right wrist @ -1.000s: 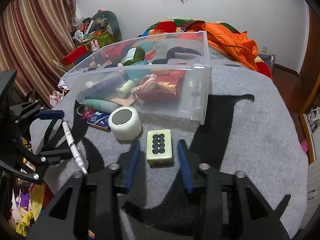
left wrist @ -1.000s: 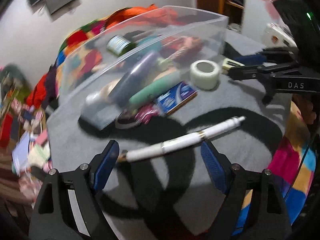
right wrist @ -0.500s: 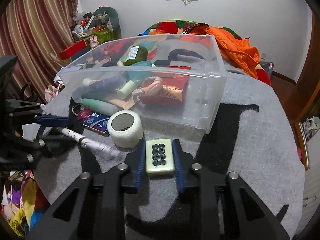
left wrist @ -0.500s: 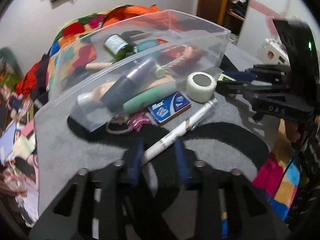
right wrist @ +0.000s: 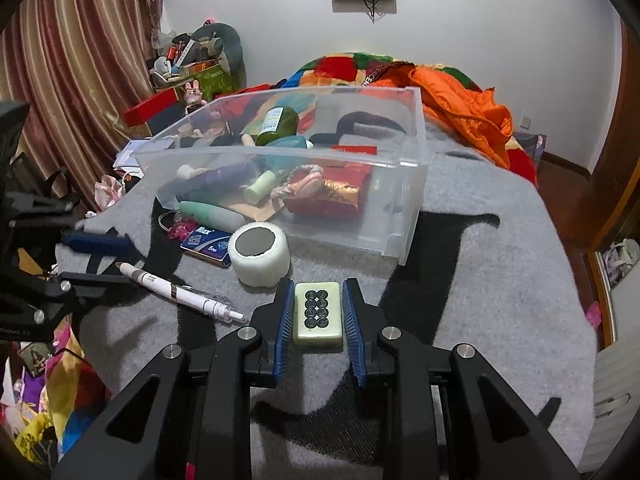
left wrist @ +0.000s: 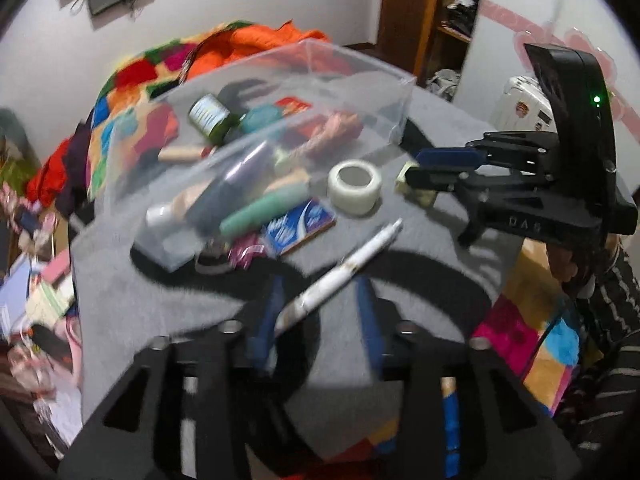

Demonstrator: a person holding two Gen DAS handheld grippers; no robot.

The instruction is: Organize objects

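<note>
A clear plastic bin [right wrist: 404, 200] holding several items stands on a grey blanket [right wrist: 480, 280]; it also shows in the left wrist view [left wrist: 352, 76]. My right gripper [right wrist: 318, 312] is shut on a pale green mahjong tile [right wrist: 319, 314] just in front of the bin. My left gripper [left wrist: 320, 308] has its blue pads around the near end of a white pen [left wrist: 340, 276]; the pen points toward the white tape roll [left wrist: 354, 186]. The pen [right wrist: 180, 292] and tape roll [right wrist: 260, 254] also show in the right wrist view.
A blue card pack [right wrist: 206, 242] and pink wrappers [right wrist: 178, 230] lie at the bin's front left. A bright patchwork quilt and orange jacket [right wrist: 460, 112] lie behind the bin. Clutter fills the floor at left [left wrist: 36, 280].
My left gripper closed from wide open onto the pen and swung it toward the tape roll. My right gripper closed on the mahjong tile.
</note>
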